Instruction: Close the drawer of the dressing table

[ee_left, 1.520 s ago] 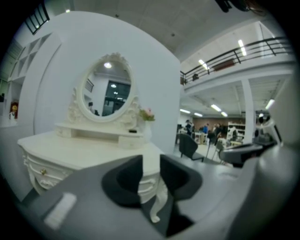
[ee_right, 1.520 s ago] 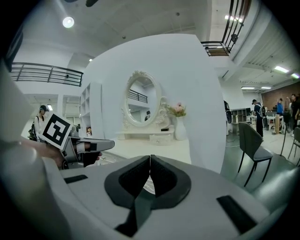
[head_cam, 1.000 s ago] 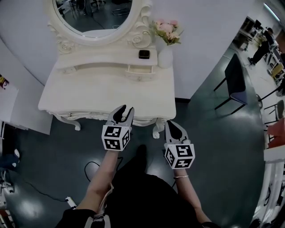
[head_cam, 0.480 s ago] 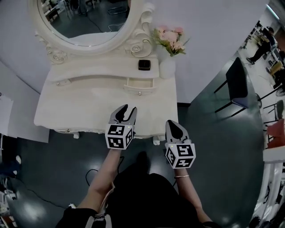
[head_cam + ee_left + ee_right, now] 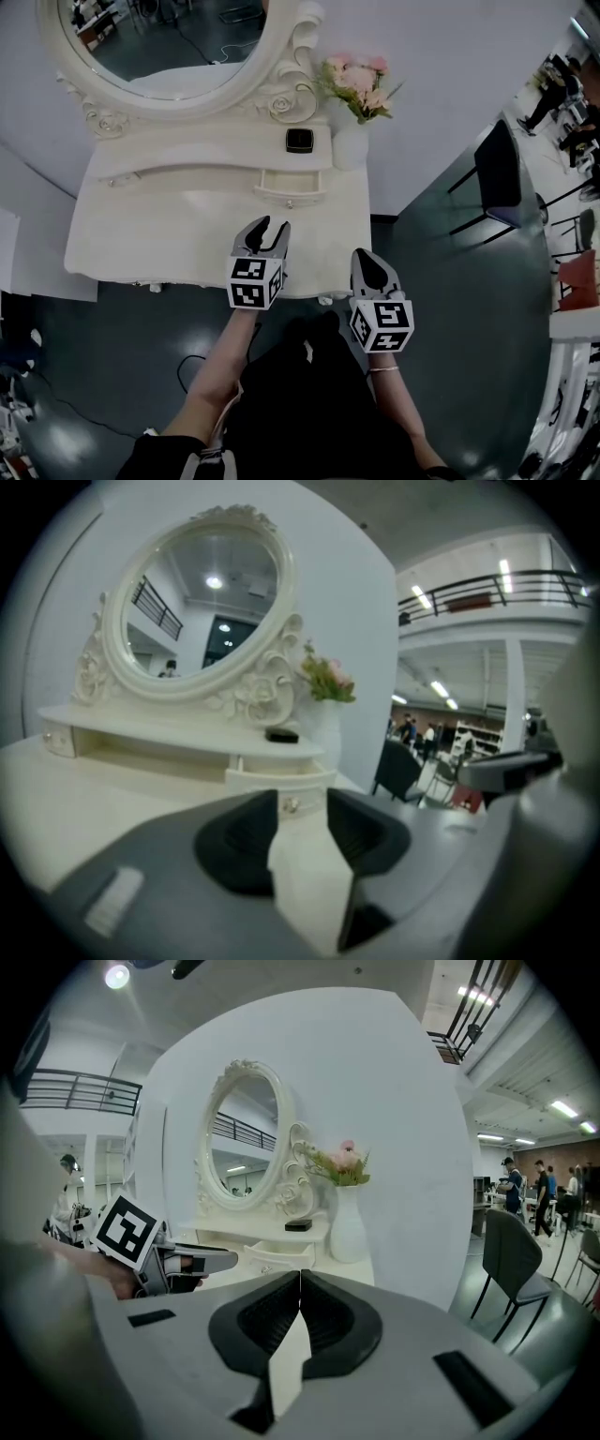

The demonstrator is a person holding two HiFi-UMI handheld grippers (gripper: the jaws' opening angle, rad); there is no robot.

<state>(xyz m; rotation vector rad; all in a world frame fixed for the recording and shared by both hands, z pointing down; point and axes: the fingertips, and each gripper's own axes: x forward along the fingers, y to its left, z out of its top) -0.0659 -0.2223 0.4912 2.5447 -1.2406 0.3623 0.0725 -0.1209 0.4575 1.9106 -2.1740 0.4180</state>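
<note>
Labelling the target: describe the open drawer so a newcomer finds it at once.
Find the white dressing table with the oval mirror. Its raised shelf under the mirror carries a small black box beside a vase of pink flowers. The drawer sits right below that box: the only part pulled out from the shelf front, with one small knob.

The dressing table [image 5: 187, 234] stands against the wall [image 5: 450, 56]. The mirror [image 5: 178, 37] rises at the table's rear. A shelf [image 5: 187, 150] runs along the rear, below the mirror. The drawer [image 5: 291, 183] sits under the shelf's right part, partly pulled out toward the front. A small box [image 5: 300, 141] lies on the shelf above the drawer. A vase [image 5: 349, 148] holding flowers [image 5: 356, 77] stands just right of the box, at the rear right corner. A chair [image 5: 497, 173] stands on the floor [image 5: 450, 309], right of the table and well apart.
</note>
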